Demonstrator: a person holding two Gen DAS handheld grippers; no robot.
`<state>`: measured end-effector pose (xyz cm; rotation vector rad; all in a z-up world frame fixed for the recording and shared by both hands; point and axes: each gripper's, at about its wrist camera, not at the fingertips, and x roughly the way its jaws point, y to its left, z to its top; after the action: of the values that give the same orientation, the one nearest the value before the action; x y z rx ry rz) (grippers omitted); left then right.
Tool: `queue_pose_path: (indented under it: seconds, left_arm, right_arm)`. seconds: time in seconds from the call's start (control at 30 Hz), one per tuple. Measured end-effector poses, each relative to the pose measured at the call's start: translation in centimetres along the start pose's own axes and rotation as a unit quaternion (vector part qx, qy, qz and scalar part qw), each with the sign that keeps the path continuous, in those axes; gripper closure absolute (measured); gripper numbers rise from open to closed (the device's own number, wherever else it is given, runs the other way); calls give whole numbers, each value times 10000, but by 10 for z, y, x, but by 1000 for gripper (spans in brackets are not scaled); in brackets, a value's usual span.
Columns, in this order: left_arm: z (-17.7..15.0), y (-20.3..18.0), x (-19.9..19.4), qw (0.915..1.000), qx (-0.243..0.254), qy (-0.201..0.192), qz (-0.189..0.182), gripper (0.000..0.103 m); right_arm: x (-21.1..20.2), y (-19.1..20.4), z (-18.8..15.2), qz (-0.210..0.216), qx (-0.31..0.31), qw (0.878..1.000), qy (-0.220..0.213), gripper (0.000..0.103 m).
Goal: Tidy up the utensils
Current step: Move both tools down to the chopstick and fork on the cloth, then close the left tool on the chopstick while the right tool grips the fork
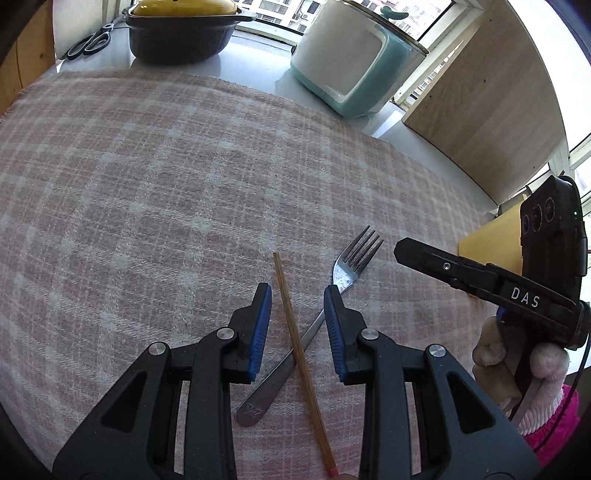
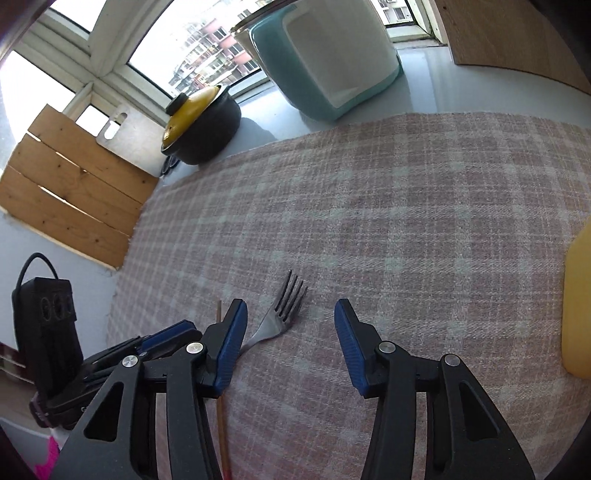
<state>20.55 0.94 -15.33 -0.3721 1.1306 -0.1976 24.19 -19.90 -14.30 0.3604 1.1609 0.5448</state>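
A metal fork [image 1: 343, 273] lies on the pink checked cloth [image 1: 147, 184], tines pointing away. A single wooden chopstick [image 1: 299, 354] lies across the fork's handle. My left gripper [image 1: 297, 293] is open, its blue pads either side of the chopstick, just above the cloth. My right gripper [image 2: 290, 312] is open and empty, with the fork's tines [image 2: 291, 295] between its fingertips and the chopstick [image 2: 218, 312] just left of its left finger. The right gripper also shows from the side in the left wrist view [image 1: 402, 251], to the right of the fork.
A black pot with a yellow lid [image 1: 181, 29] and a teal and white container [image 1: 354, 62] stand behind the cloth. Scissors [image 1: 90, 40] lie at the far left. A yellow object [image 2: 578, 302] sits at the cloth's right edge. Wooden boards [image 2: 70, 188] stand at the left.
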Motion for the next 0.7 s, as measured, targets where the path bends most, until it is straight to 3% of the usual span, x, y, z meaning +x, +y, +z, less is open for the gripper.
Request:
queue_pose_path:
  seconds: [0.4, 0.7]
  left_arm:
    - [3, 1, 21, 9996, -7, 108, 274, 75]
    - [5, -3, 27, 9983, 209, 9, 551, 95]
  right_arm:
    - [24, 4, 1, -132, -203, 9996, 162, 73]
    - [34, 17, 2, -401, -576, 9975, 124, 82]
